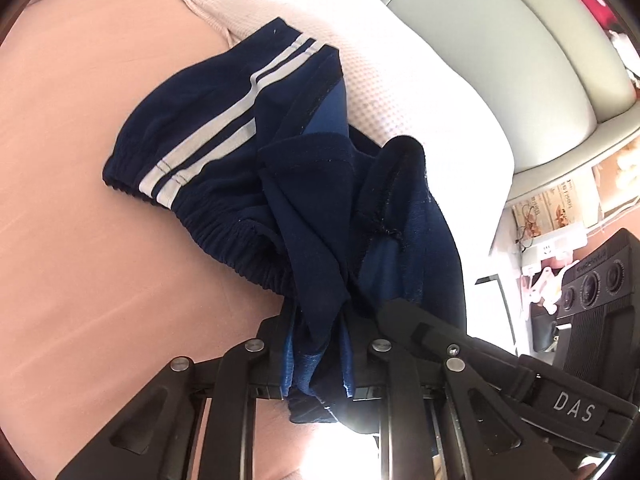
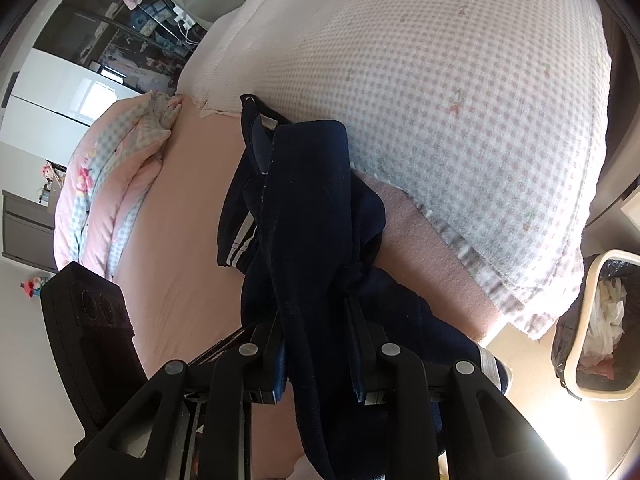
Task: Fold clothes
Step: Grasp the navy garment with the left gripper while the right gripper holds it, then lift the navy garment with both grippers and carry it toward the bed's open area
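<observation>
Closest to me, my left hand-held gripper (image 1: 320, 344) is clamped on a bunch of the navy shorts (image 1: 224, 136), and the right hand-held gripper (image 2: 316, 360) pinches the same fabric, I think. The shorts trail away over the pink bed sheet (image 1: 80, 160), white stripes up. Further back sits the checked blanket (image 2: 460, 100), along the bed's far edge.

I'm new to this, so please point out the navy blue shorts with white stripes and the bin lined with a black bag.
Navy blue shorts with white stripes (image 1: 208, 148): left wrist view, striped side.
Bin lined with a black bag (image 2: 600, 258): right wrist view, pale rim.
</observation>
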The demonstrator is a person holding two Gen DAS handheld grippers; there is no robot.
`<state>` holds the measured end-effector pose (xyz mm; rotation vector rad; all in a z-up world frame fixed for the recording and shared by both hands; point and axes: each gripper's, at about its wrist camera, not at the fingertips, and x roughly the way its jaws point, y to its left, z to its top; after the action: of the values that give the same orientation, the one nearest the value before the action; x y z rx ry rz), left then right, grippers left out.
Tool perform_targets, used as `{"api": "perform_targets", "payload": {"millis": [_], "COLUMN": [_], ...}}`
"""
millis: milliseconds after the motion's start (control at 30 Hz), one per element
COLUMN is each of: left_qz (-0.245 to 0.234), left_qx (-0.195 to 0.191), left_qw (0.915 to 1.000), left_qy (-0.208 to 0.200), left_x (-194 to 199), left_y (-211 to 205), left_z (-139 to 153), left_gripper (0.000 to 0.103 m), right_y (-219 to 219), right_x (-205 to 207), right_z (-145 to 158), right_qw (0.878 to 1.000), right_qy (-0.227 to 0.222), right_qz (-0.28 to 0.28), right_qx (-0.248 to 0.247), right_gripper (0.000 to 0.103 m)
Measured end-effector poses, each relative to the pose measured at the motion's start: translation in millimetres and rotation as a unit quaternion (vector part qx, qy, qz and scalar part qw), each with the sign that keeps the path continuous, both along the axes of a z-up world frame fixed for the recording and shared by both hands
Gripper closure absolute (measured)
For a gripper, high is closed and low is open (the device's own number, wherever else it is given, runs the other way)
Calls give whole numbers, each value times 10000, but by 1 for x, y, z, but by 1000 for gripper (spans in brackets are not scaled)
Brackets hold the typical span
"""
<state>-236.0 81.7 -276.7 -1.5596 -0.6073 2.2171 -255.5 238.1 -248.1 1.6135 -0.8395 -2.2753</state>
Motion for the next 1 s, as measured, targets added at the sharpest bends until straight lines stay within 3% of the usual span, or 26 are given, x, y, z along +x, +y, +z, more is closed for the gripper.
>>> {"api": "perform_targets", "payload": {"millis": [333,500,567,633,733,867,1000], "left_qz": [137,304,376,453,563,732,889], "left_qx": [-475,-400,-341,-358,-397,-384,-435], "left_qw": [9967,9956,9950,9940,9922,9903,9872], "left_qy": [640,791,860,930,1037,1112,1249], "left_x": [38,57,15,-43,-33,-34,12], "left_y": [-18,-35,-56,-24,-31,-53,-81], "left_z": [63,92,119,161,162,193,213], "left_gripper": [88,88,88,89,89,89,89], "right_y": [-18,-34,-42,-50,-59,-75,-91], "right_x": [12,18,22,27,36,49,64], "right_z": [33,60,72,81,95,113,132], "right_qw": [9989,9973,9964,9953,9936,9912,9882], "right_qy": [254,551,670,767,878,1017,1162], "right_qz": [96,274,358,451,576,720,901], "right_qx": [-381,-399,-384,-377,-415,-446,-439], "right_gripper": [79,79,79,79,79,79,79]}}
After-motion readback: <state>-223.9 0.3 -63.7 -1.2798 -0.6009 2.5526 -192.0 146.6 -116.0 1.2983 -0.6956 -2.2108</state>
